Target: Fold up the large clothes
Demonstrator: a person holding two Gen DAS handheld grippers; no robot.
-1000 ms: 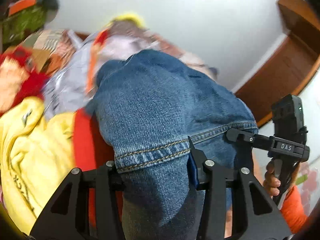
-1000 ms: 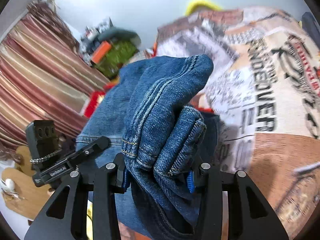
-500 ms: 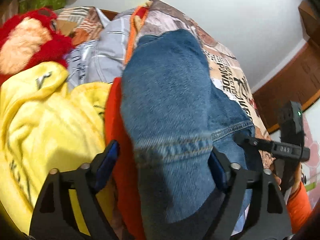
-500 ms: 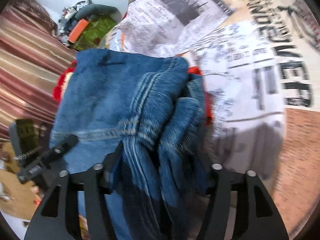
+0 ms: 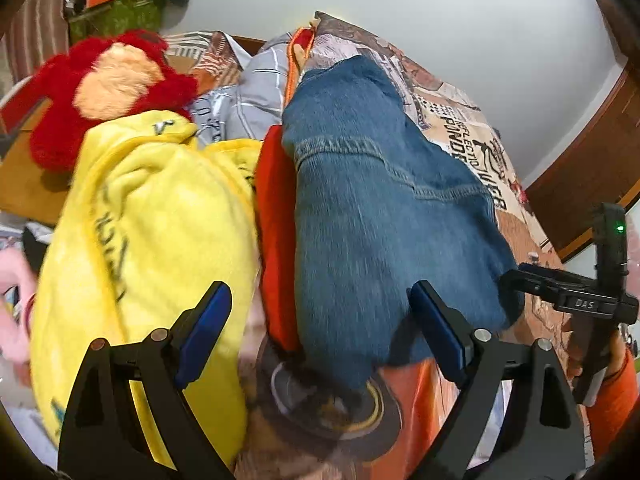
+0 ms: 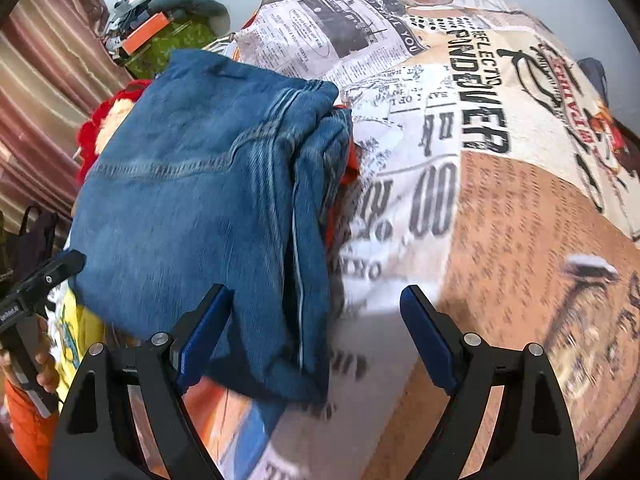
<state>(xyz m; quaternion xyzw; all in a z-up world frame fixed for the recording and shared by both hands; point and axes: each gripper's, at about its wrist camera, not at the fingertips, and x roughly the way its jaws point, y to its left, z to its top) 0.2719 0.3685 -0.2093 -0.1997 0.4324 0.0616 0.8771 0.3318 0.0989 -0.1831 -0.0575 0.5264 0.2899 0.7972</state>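
Lying folded on a newsprint-patterned bedspread (image 6: 500,184) under a white wall (image 5: 480,28), one pair of blue jeans (image 5: 384,216) sits on an orange garment (image 5: 276,216).
Both grippers, left gripper (image 5: 320,320) and right gripper (image 6: 316,320), clamped the denim a second ago; now both gape, empty, beside one yellow blanket (image 5: 152,232).

A plain white wall (image 5: 460,20) rises behind the bed, beside striped maroon curtains (image 6: 44,92).
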